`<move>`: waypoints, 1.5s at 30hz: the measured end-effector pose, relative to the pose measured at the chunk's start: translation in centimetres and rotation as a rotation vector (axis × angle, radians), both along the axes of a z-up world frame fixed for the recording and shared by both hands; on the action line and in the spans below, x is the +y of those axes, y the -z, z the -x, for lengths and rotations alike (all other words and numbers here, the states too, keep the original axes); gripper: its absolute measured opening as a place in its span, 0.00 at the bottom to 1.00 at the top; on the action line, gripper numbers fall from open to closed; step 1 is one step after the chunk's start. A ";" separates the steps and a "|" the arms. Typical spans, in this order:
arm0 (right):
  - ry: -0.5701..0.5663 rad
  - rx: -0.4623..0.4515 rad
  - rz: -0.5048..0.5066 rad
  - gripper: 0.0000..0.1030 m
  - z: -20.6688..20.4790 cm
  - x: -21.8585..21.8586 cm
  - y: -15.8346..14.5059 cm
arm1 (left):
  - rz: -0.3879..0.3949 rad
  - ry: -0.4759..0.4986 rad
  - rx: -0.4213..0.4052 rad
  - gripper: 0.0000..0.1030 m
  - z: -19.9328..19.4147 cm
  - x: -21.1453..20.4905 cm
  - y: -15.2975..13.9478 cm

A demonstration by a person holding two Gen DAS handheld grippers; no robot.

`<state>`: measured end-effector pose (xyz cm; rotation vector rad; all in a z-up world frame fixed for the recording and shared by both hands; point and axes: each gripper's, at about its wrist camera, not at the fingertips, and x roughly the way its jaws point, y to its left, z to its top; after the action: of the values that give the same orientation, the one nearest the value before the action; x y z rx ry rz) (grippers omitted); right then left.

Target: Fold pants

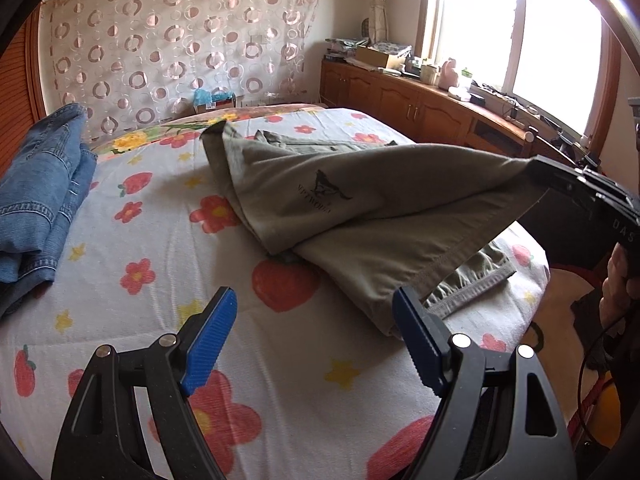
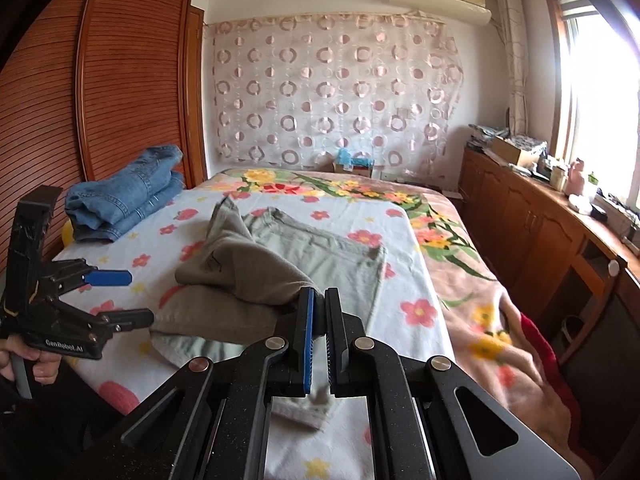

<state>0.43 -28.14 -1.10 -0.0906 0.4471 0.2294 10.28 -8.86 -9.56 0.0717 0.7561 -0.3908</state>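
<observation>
at the far left a folded pile of jeans (image 2: 124,200) sits on the bed (image 2: 352,432), against the wooden wardrobe (image 2: 100,92). the left hand-held gripper (image 1: 314,334) hovers over the flowered sheet with its blue pads (image 1: 210,340) spread wide, holding nothing. the pants (image 2: 320,256), olive-grey, lie in the middle of the bed, waistband flat toward the headboard, one leg lifted and folded over the rest. the right hand-held gripper (image 2: 319,336) is clamped narrow on that raised cloth; in the left wrist view the fabric stretches up to it at the right edge. behind the bed a small open box (image 2: 352,166) holds something blue, too small to tell. on the right, a cardboard box (image 2: 516,150) lies on the cabinet (image 2: 532,216) under the window.
</observation>
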 end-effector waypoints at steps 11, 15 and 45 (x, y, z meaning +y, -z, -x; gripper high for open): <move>0.008 0.144 -0.016 0.05 -0.3 0.4 2.2 | -0.014 0.011 0.012 0.78 -0.3 -0.8 0.7; -0.007 0.192 -0.043 0.05 -0.5 0.5 2.4 | -0.040 0.004 0.022 0.78 -0.3 -0.8 1.3; -0.083 0.129 -0.103 0.32 -2.7 1.0 -0.1 | 0.017 -0.085 -0.044 0.79 -0.4 3.5 -2.3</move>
<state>3.11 -27.12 -1.04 0.0070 0.5598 0.3405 10.64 -5.37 -7.23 0.0321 0.7100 -0.3140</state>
